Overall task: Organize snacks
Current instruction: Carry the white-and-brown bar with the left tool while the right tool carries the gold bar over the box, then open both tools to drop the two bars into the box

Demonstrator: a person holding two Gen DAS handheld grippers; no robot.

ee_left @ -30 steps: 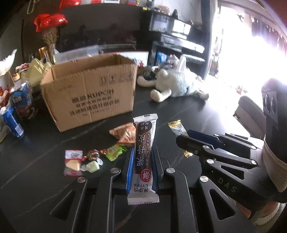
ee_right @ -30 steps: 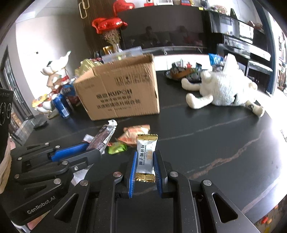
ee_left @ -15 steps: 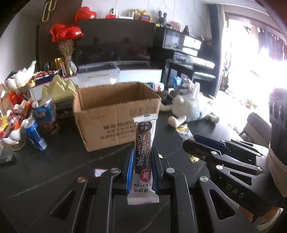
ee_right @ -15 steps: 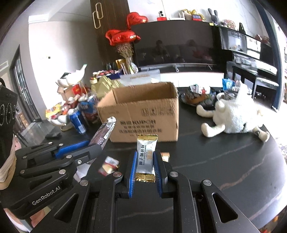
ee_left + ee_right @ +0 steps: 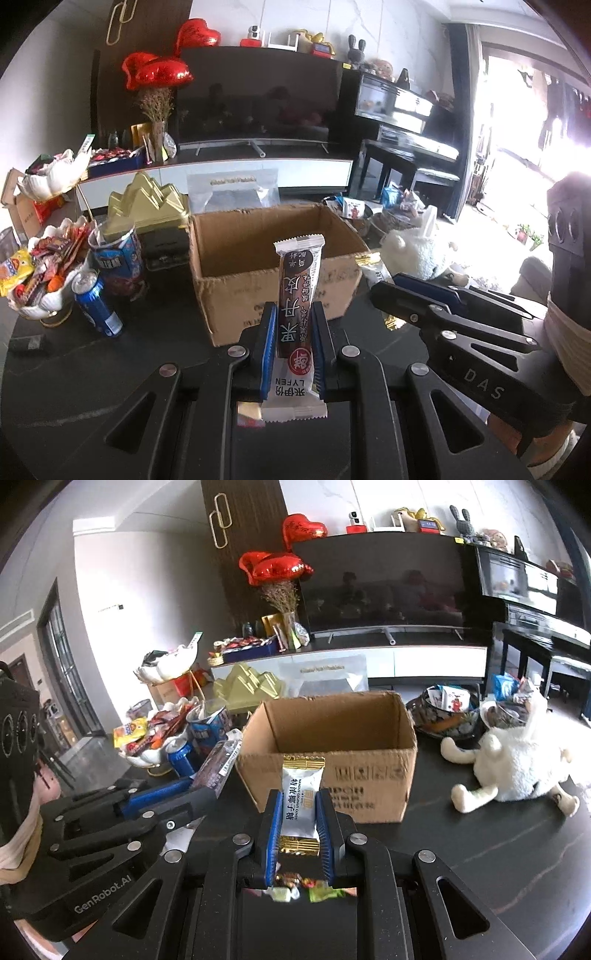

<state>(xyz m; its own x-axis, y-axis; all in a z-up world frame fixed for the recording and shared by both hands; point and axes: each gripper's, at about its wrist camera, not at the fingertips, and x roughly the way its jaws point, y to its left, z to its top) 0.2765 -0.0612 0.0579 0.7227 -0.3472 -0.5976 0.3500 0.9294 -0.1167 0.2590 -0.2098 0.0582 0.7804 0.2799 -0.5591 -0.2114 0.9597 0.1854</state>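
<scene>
Left hand-held gripper: I clamp the brown snack bar upright. Right hand-held gripper: I clamp the coconut candy. Both raised before the open cardboard box, mid-table, probably for dropping in.

The left gripper squeezes a long brown snack bar standing up. Behind it sits an open cardboard box. The right gripper holds a gold-ended candy nearby.

White plush toy on the dark table, television behind, red heart balloons (foil)
</scene>
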